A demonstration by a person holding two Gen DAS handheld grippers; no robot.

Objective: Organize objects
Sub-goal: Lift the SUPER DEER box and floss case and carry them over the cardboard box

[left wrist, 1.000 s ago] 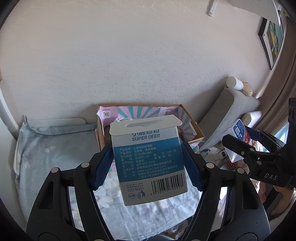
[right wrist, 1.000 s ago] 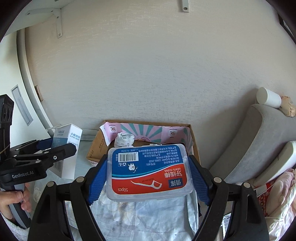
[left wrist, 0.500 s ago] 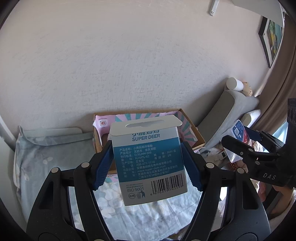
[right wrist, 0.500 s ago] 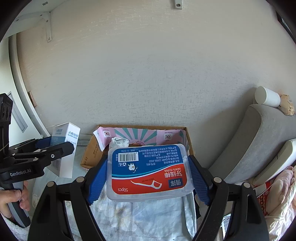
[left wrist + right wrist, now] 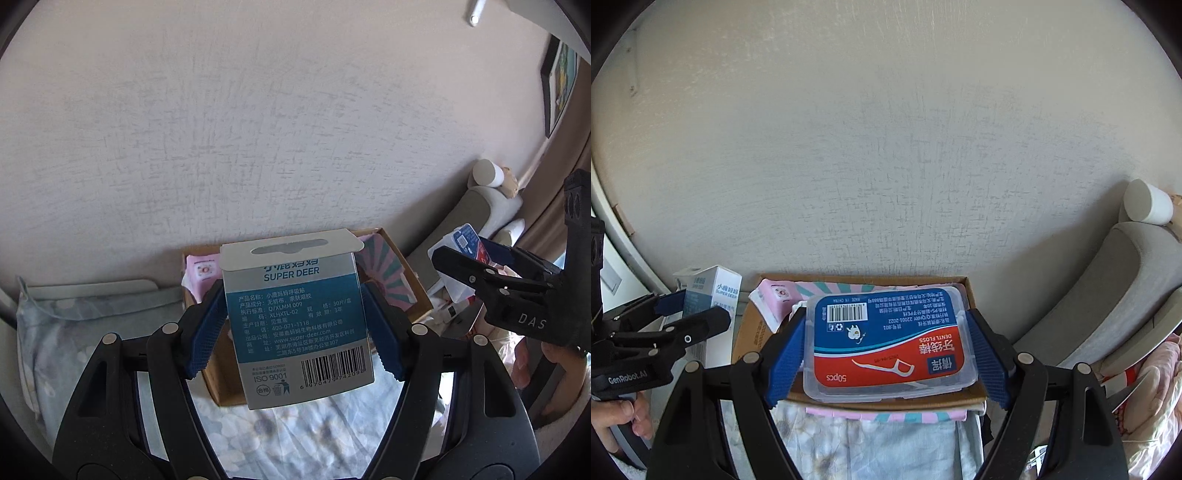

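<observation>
My left gripper [image 5: 295, 332] is shut on a white and blue Super Deer box [image 5: 295, 317], held upright above the near edge of an open cardboard box [image 5: 413, 284] lined with pink and teal paper. My right gripper [image 5: 886, 350] is shut on a clear dental floss case [image 5: 886, 339] with a red and blue label, held flat over the same cardboard box [image 5: 753, 332]. The left gripper with its box [image 5: 709, 299] shows at the left of the right wrist view. The right gripper [image 5: 491, 269] shows at the right of the left wrist view.
The cardboard box stands against a textured wall [image 5: 258, 129] on a floral blue cloth [image 5: 295, 424]. A grey cushion [image 5: 1119, 295] with a white roll [image 5: 1145, 203] lies to the right. A pink item [image 5: 779, 295] lies inside the box.
Both grippers have moved forward toward the cardboard box with their loads. The box now sits closer and lower in both views. Both grips are unchanged.
</observation>
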